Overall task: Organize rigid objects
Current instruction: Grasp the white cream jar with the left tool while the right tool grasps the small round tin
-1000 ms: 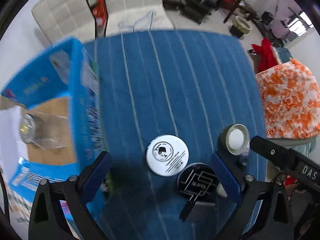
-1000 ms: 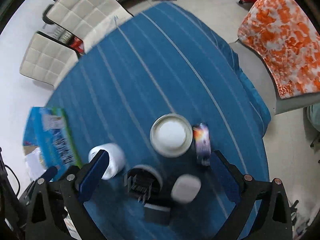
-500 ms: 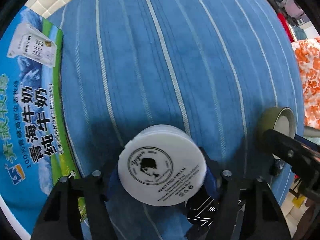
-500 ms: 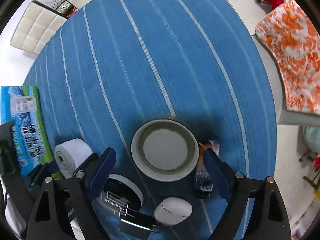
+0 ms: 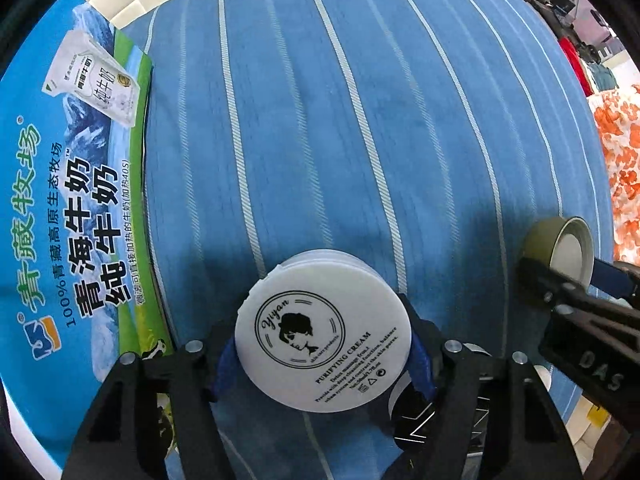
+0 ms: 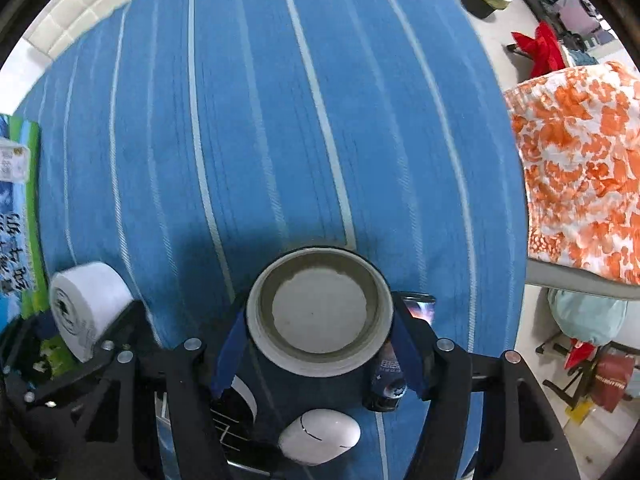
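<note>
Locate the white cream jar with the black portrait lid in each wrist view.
Left wrist: cream jar at bottom centre, clamped in the left gripper.
Right wrist: same jar at lower left, seen side-on.
Shared landmark: the grey-rimmed tin, held by the right gripper.

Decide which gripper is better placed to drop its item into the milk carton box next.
Left. The left gripper holds the white cream jar right beside the milk carton box. The right gripper, holding the tape roll, sits farther from it.
</note>
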Motion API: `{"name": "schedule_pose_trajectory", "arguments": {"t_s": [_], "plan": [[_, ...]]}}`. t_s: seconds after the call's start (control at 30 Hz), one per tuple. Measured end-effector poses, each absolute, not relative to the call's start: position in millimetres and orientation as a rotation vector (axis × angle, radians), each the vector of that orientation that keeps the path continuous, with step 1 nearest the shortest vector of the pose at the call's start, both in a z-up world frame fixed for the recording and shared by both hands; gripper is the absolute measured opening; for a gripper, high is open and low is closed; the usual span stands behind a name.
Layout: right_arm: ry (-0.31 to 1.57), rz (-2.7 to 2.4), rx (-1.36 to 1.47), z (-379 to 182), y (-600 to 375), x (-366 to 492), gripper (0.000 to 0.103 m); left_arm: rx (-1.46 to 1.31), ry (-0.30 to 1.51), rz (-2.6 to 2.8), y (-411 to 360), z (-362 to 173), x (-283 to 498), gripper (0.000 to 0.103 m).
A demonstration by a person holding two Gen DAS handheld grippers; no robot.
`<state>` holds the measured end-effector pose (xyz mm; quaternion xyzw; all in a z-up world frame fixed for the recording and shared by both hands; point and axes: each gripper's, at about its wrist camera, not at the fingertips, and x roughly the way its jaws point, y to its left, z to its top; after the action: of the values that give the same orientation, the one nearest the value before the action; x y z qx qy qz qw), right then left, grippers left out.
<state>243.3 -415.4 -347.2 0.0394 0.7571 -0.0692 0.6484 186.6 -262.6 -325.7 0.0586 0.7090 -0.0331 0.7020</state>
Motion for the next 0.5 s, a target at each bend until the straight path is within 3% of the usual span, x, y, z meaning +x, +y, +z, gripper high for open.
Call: {"name": "schedule_pose_trajectory", "arguments": {"t_s": [0.5], "plan": [[1.563, -0.162, 0.203, -285.6, -415.8, 213.7, 0.067, 0.084, 1.501, -0.101, -259.9, -276.3, 180.6, 0.065]]}}
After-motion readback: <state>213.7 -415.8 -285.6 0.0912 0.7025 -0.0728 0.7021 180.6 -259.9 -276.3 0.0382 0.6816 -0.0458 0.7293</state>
